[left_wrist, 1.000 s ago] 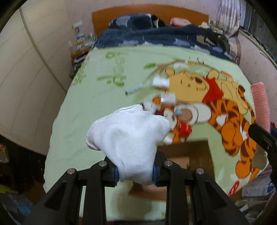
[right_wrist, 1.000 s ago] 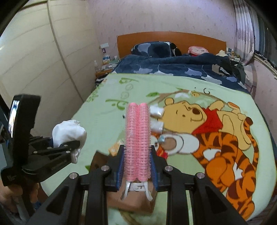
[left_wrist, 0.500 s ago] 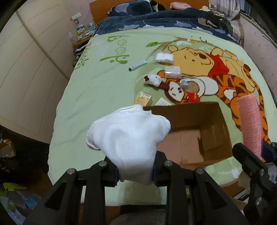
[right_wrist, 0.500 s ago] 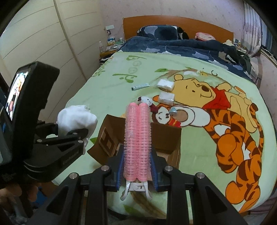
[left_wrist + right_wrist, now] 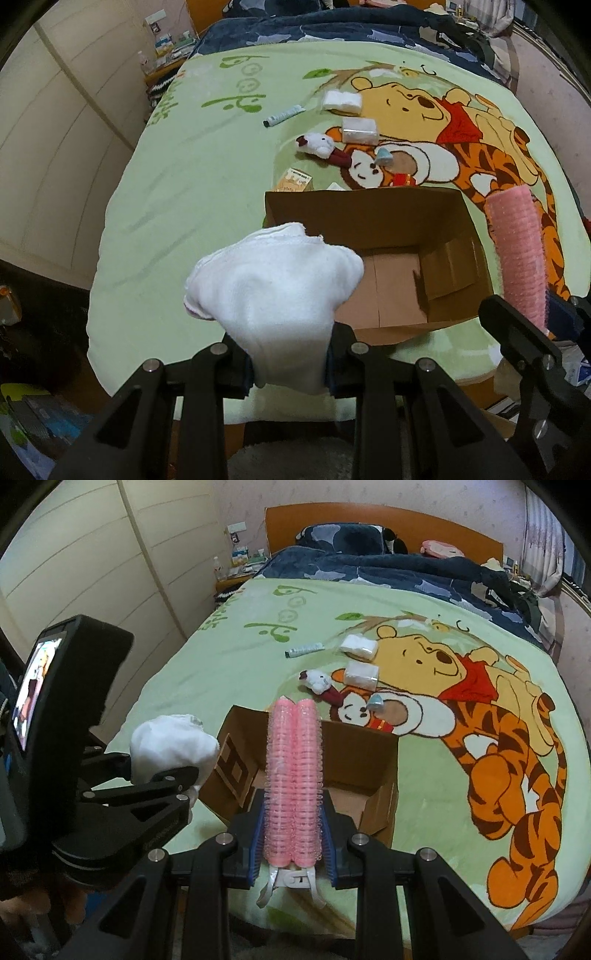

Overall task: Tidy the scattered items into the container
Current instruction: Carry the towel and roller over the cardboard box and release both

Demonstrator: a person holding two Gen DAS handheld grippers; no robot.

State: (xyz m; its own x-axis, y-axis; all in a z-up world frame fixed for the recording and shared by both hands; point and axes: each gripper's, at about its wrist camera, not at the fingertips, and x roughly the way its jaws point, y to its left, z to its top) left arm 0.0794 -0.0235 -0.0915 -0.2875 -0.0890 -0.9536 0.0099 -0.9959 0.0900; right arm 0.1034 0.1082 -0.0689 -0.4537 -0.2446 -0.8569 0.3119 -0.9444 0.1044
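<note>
White balled-up cloth (image 5: 273,284) sits pinched at its lower end, bulging upward over the near left corner of the open brown cardboard box (image 5: 369,214), which rests empty on the green blanket's near edge. Pink bristly hair roller (image 5: 295,775) stands upright, clamped at its base, just near the box.

Only legible text: big green "Pooh" lettering woven into the blanket (image 5: 229,657), upside down from both cameras. More green characters run along its left edge, too warped to read. Small yellow box (image 5: 294,181) behind the cardboard box (image 5: 369,218) has print on top, too small to read.
</note>
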